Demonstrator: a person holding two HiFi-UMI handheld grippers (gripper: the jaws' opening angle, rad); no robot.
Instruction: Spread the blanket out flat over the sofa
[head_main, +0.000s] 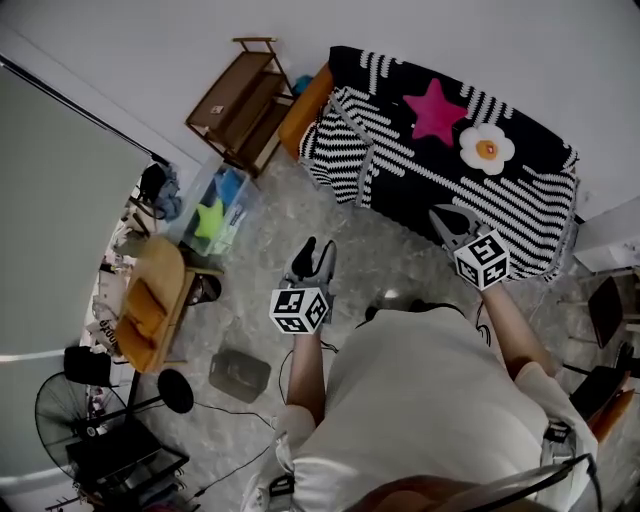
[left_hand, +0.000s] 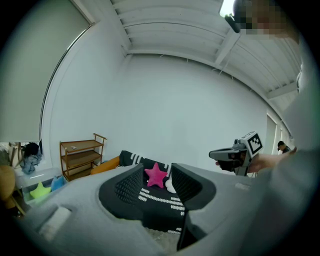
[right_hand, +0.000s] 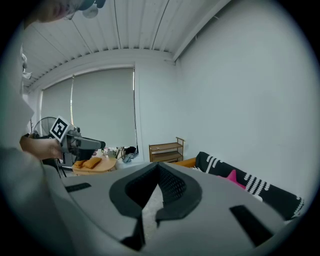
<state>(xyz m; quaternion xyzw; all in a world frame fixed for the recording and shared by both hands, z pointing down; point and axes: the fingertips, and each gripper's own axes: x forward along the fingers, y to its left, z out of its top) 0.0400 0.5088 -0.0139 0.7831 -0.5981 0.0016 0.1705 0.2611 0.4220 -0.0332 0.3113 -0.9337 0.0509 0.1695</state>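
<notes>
left gripper (head_main: 316, 247) is held out in front of the person, over the floor and short of the sofa, and its two jaws stand wide apart with nothing in them. its own view looks straight at the sofa, and far off between the jaws you can see the pink star. right gripper (head_main: 452, 212) is held up a little higher and closer to the sofa. its jaws are pressed together at the tips and hold nothing. in the head view its tip sits in front of the blanket's lower edge, but i cannot tell if it touches. each gripper is held by one bare arm, and both arms reach forward from the person's body. blanket (head_main: 440, 170) lies over the sofa (head_main: 303, 108) against the white wall. it is black with white stripes, and on it are a pink star (head_main: 435, 110) and a white flower (head_main: 487, 148) with an orange middle. it covers the back and the seat and hangs down the front toward the floor. at the left end it looks a bit bunched, with one striped part lying at a slant, and the orange end of the sofa peeks out there. beside that end stands a wooden shelf (head_main: 240, 100), and farther left is a round wooden table (head_main: 150, 300).
</notes>
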